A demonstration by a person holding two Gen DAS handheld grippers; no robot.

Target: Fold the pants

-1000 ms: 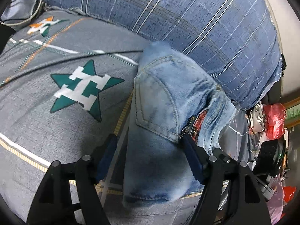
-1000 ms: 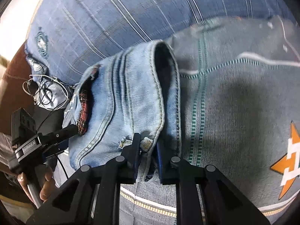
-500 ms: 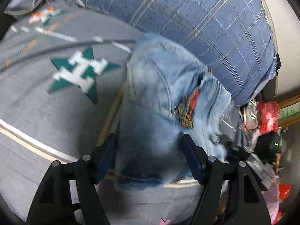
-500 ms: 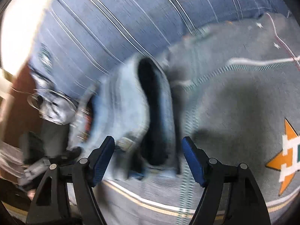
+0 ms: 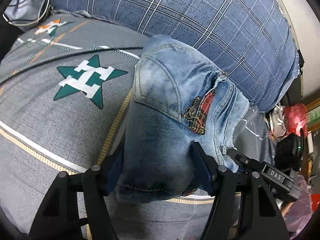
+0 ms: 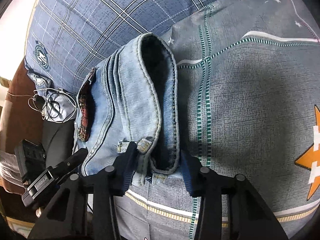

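Both tongs wide around jeans [image 5: 160,140].

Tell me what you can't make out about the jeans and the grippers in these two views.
- Left wrist view: jeans bulge between the left gripper fingers, hiding any contact.
- Right wrist view: right gripper open; the dark waistband opening hides the inside.
- Both views: underside and fold count hidden against the bedspread.

Grey bedsheet [image 5: 50,120] with a green star [image 5: 88,80]; blue plaid pillow [image 5: 200,20] behind; red bag [image 5: 296,116] at right.
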